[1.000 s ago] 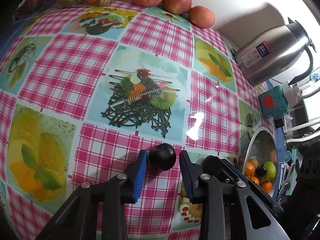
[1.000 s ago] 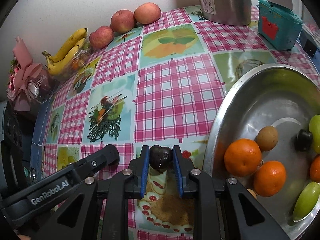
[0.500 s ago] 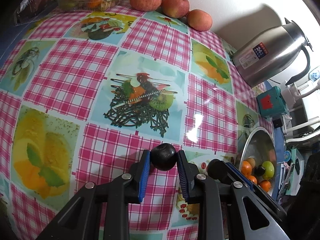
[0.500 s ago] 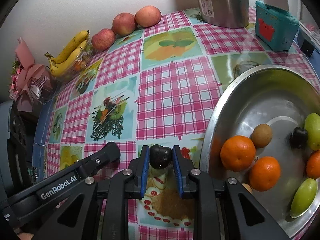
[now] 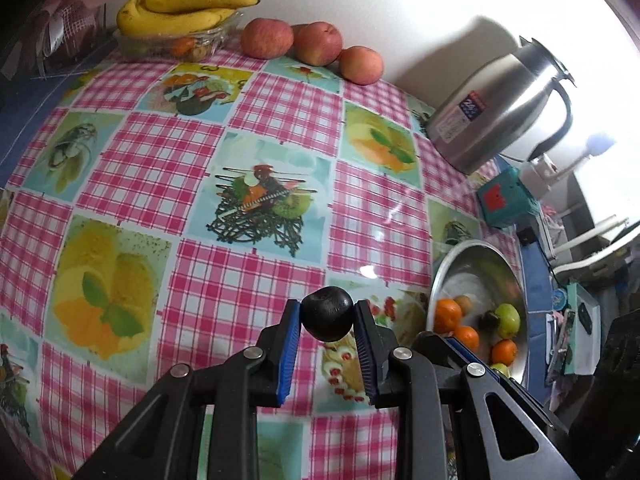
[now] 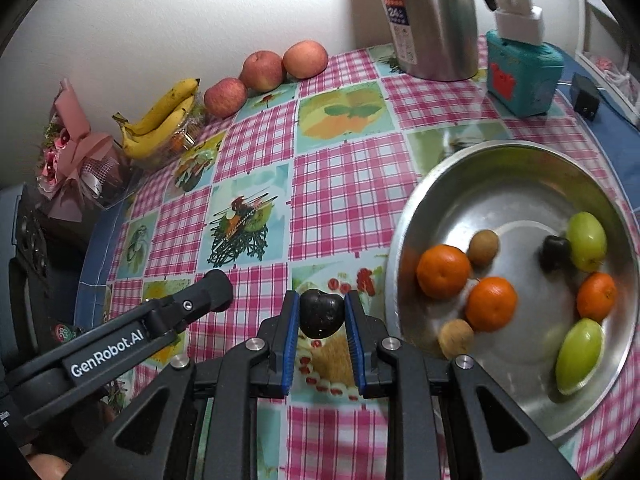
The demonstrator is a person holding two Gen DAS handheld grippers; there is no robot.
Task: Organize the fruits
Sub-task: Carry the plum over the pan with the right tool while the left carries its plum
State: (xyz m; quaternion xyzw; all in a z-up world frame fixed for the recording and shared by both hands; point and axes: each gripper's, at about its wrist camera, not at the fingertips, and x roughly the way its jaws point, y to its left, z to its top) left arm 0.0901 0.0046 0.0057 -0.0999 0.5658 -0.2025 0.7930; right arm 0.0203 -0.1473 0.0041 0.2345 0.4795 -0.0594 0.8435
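My left gripper (image 5: 327, 322) is shut on a dark plum (image 5: 327, 313) and holds it above the checked tablecloth. My right gripper (image 6: 321, 314) is shut on another dark plum (image 6: 321, 312), just left of the steel bowl (image 6: 500, 160). The bowl holds several fruits: oranges (image 6: 443, 271), green fruits (image 6: 587, 235), brown kiwis (image 6: 483, 246) and a dark plum (image 6: 555, 252). The bowl also shows in the left wrist view (image 5: 476, 254), at the right. The left gripper's arm (image 6: 160, 320) shows at the left of the right wrist view.
Three apples (image 5: 318, 43) and a dish with bananas (image 5: 180, 4) stand along the wall. A steel kettle (image 5: 500, 104) and a teal box (image 5: 504, 202) stand behind the bowl. A wrapped bouquet (image 6: 72, 152) lies at the table's left edge.
My left gripper closed on its plum and lifted it off the cloth. My right gripper, holding its plum, rose and shifted slightly; the bowl sits farther in view.
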